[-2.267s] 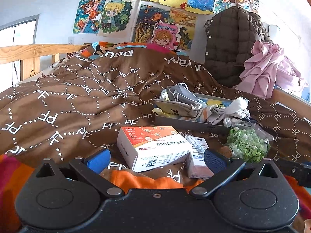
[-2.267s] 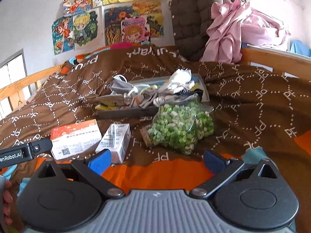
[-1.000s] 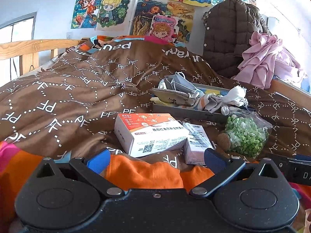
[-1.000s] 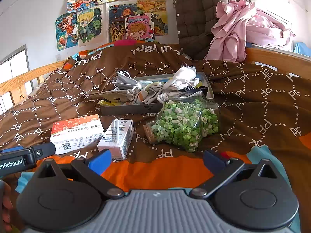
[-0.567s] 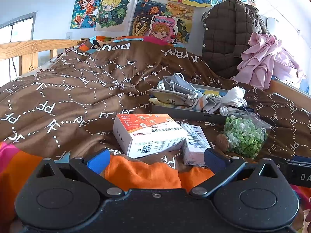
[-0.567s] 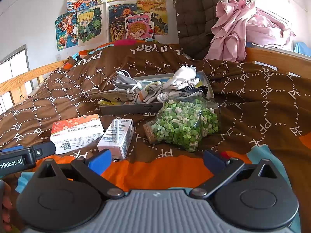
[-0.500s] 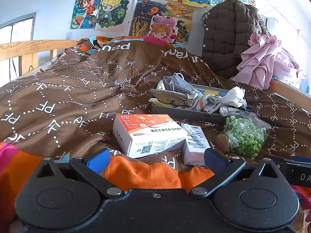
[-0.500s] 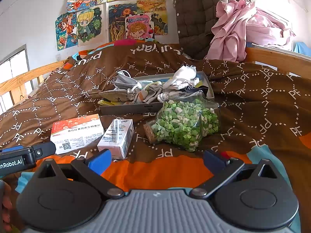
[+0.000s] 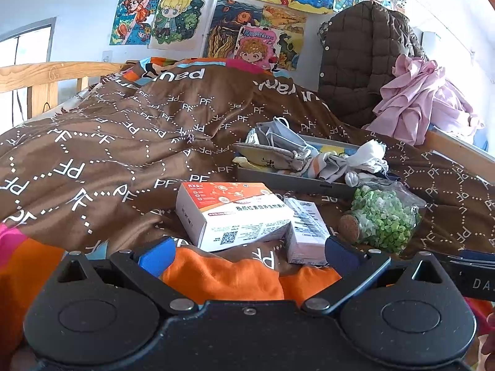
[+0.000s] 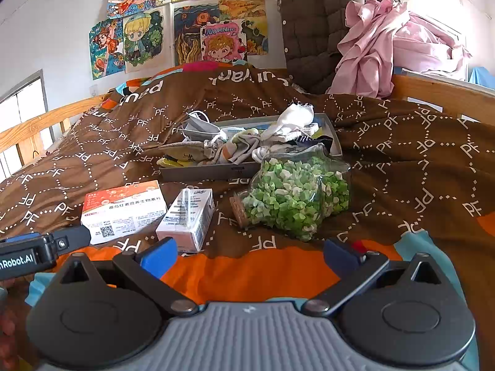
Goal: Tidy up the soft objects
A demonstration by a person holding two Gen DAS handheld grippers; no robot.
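A grey tray (image 10: 201,171) on the brown bedspread holds a heap of soft things: socks, a face mask (image 10: 198,126) and a white cloth (image 10: 294,116). The tray also shows in the left wrist view (image 9: 287,181). In front of it lie an orange-white box (image 9: 235,213), a small carton (image 9: 304,230) and a bottle of green paper stars (image 10: 294,198). My left gripper (image 9: 247,255) is open and empty, near the box and carton. My right gripper (image 10: 249,255) is open and empty, short of the carton (image 10: 188,216) and bottle.
A wooden bed rail (image 9: 52,74) runs along the left and another (image 10: 433,92) on the right. A brown quilted jacket (image 10: 312,31) and pink clothes (image 10: 386,40) hang at the far right. Drawings cover the wall behind. The left gripper's side shows at the right wrist view's left edge (image 10: 40,252).
Both grippers pulled back slightly and settled; in the last half second nothing moves. Both stay open and empty.
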